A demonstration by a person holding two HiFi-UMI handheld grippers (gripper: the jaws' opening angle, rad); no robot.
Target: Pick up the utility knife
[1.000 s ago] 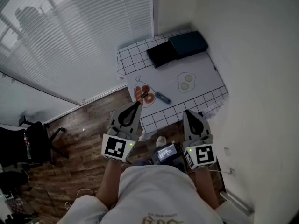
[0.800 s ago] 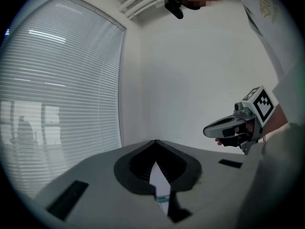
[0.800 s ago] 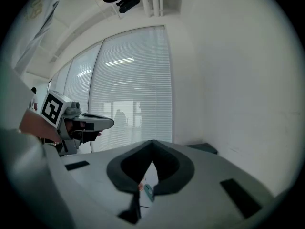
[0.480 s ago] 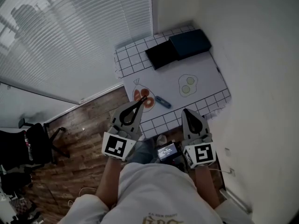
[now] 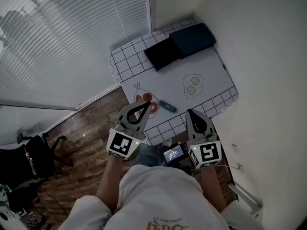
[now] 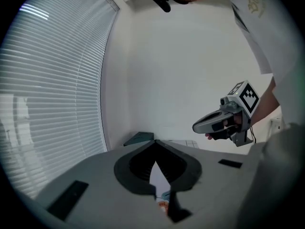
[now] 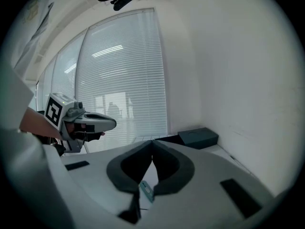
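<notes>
Head view: utility knife (image 5: 167, 106) is lying on the white mat (image 5: 211, 70), just beside an orange drawing (image 5: 144, 98). Left gripper view: left gripper (image 6: 155, 144) is gripping nothing, jaws meeting tip to tip. Right gripper view: right gripper (image 7: 152, 142) is likewise pinching together, empty, utility knife showing below it.

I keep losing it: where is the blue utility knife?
Head view: the small blue utility knife lies on the white table, just right of the orange print.
</notes>
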